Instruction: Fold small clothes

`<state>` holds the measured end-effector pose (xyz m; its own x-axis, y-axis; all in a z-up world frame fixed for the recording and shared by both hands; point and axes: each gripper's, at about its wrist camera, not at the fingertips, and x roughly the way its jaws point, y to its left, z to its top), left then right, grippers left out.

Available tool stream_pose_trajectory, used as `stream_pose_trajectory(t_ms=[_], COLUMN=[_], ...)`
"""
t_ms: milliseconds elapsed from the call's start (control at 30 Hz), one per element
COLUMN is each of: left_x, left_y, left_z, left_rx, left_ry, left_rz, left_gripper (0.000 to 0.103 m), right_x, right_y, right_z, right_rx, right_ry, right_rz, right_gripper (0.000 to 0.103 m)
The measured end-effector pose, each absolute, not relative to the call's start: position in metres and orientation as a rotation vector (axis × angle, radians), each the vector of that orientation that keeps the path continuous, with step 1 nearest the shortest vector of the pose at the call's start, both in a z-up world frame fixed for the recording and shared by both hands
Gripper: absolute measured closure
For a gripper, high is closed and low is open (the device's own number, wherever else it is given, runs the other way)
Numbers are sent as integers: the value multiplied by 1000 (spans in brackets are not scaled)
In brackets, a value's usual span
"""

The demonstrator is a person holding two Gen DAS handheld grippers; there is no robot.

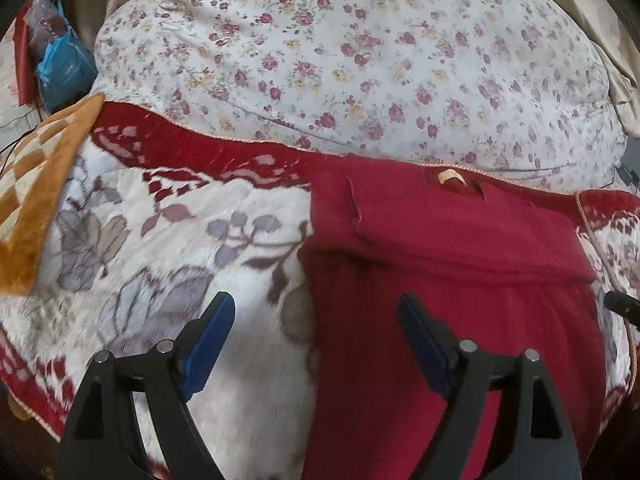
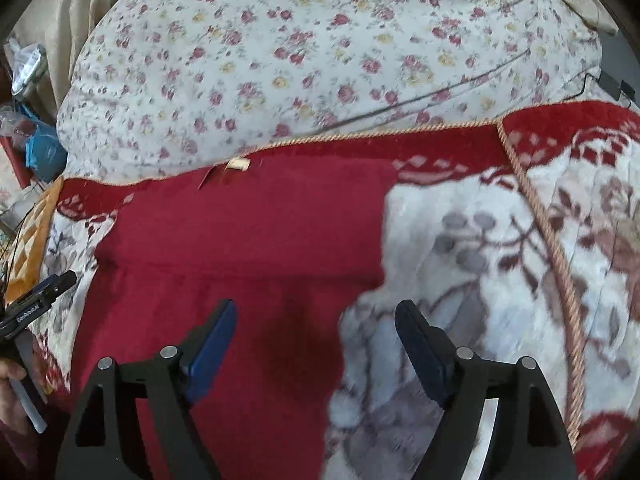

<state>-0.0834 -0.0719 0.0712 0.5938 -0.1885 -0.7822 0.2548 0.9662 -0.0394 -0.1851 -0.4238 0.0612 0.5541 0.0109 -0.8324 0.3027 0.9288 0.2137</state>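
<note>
A dark red knit garment [image 1: 432, 280] lies flat on a white, red-bordered floral blanket [image 1: 180, 240], with a tan neck label [image 1: 450, 178] at its far edge. A fold line crosses it partway down. My left gripper [image 1: 316, 308] is open and empty, above the garment's left edge. My right gripper [image 2: 316, 312] is open and empty, above the garment's [image 2: 240, 248] right edge, where it meets the blanket [image 2: 480, 260]. The label [image 2: 238, 165] shows at the far edge. The left gripper's body [image 2: 36, 304] shows at the left of the right wrist view.
A white quilt with small red flowers [image 1: 360, 60] is piled behind the blanket. An orange checked cloth [image 1: 36, 184] lies at the left. A blue bag [image 1: 60, 72] sits at the far left. A dark cable [image 2: 460, 88] crosses the quilt.
</note>
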Motion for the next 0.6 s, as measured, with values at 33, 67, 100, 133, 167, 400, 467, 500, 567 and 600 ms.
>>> stream_pose_trajectory(t_ms=[33, 67, 100, 133, 167, 400, 467, 500, 567, 600], left_x=[-89, -94, -98, -101, -106, -114, -113, -113, -110, -109], left_y=[-69, -67, -65, -62, -61, -50, -41, -39, -34, -33], left_z=[72, 72, 72, 72, 72, 64, 59, 58, 51, 48], left_rx=[76, 73, 74, 77, 83, 70, 39, 33, 23, 21], left_ry=[900, 901, 900, 898, 895, 916, 928, 934, 961, 973], left_rz=[-258, -259, -257, -254, -250, -265, -265, -265, -260, -257], left_gripper=[20, 20, 19, 19, 19, 18, 18, 18, 18, 18], right_x=[-188, -191, -194, -195, -197, -203, -204, -204, -199, -197], right_y=[-421, -416, -412, -409, -406, -397, -395, -394, -391, -390], right_z=[59, 57, 55, 54, 51, 39, 39, 38, 32, 28], right_rx=[355, 356, 356, 354, 349, 346, 341, 331, 309, 300], right_ry=[982, 991, 999, 1002, 1007, 1045, 1041, 1042, 1062, 1072], right_rz=[-177, -175, -165, -159, -161, -176, -175, -171, -168, -168], right_gripper=[18, 18, 18, 18, 18, 17, 17, 17, 27, 48])
